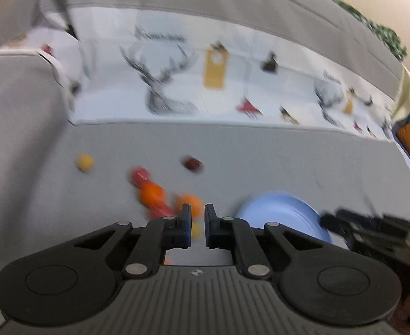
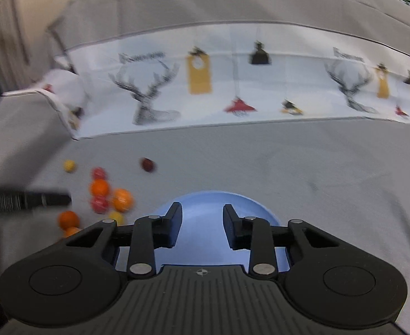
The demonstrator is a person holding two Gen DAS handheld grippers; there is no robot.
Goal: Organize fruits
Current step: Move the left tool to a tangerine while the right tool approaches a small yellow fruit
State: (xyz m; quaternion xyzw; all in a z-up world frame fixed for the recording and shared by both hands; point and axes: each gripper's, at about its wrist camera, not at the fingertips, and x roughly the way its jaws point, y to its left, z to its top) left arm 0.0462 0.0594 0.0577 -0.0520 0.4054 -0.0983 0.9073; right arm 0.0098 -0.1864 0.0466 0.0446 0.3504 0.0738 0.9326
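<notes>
1. The left hand-held gripper (image 1: 197,212) has its jaws nearly pressed together, only a thin slit between them, and nothing is pinched. It sits low over the fruit cluster. As set, it cannot close around an orange fruit (image 1: 151,192); if it goes down without spreading first, it will probably knock the fruit away.

2. The fruits lie loose on the grey couch seat (image 2: 302,173), at about 9 o'clock from the blue bowl (image 2: 205,203): oranges (image 2: 122,199), red ones (image 2: 99,203), small yellow ones (image 2: 116,216). They touch or nearly touch each other. A nudge to one would likely scatter the rest, since round fruit rolls easily on soft fabric.

3. A yellow fruit (image 2: 69,165) and a dark red fruit (image 2: 148,164) sit apart at about 11 o'clock from the cluster, nearer the printed cover (image 2: 232,83). These could be overlooked, or pushed toward the seat's back crease.

4. The right hand-held gripper (image 2: 202,217) is spread wide and empty, directly over the bowl, which looks empty. The bowl rests on a cushion; pressing its rim could tip it.

5. Both views are motion-blurred, and the two grippers are near each other beside the bowl; a collision is a fair risk.
</notes>
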